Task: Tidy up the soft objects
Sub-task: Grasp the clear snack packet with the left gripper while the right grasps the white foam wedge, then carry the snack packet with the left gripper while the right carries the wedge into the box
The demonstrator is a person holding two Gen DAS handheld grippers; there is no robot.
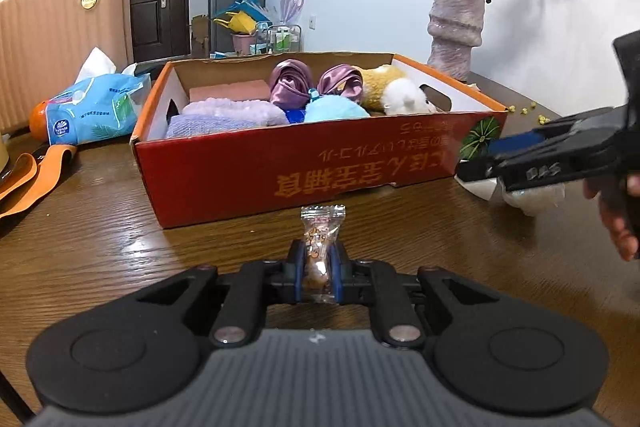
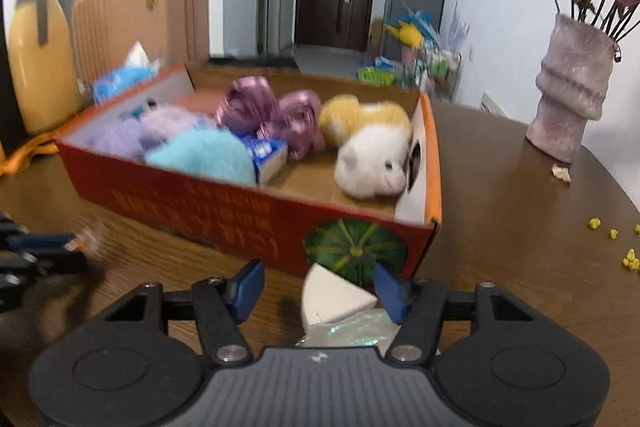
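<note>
A red cardboard box (image 1: 280,171) on the wooden table holds soft items: purple satin scrunchies (image 1: 290,83), a blue plush (image 1: 336,107), lilac towels (image 1: 232,113) and a yellow-white plush toy (image 1: 400,93). My left gripper (image 1: 318,267) is shut on a wrapped candy (image 1: 320,235), in front of the box. My right gripper (image 2: 318,291) is open around a white sponge wedge (image 2: 334,297) lying on a shiny packet (image 2: 356,329) by the box's near right corner (image 2: 432,227). The right gripper also shows in the left wrist view (image 1: 480,165).
A tissue pack (image 1: 96,107), an orange (image 1: 38,119) and an orange strap (image 1: 36,175) lie left of the box. A vase of dried roses (image 1: 456,23) stands behind right. Yellow crumbs (image 2: 612,239) dot the table. A yellow bottle (image 2: 36,51) and a suitcase (image 2: 140,15) stand at left.
</note>
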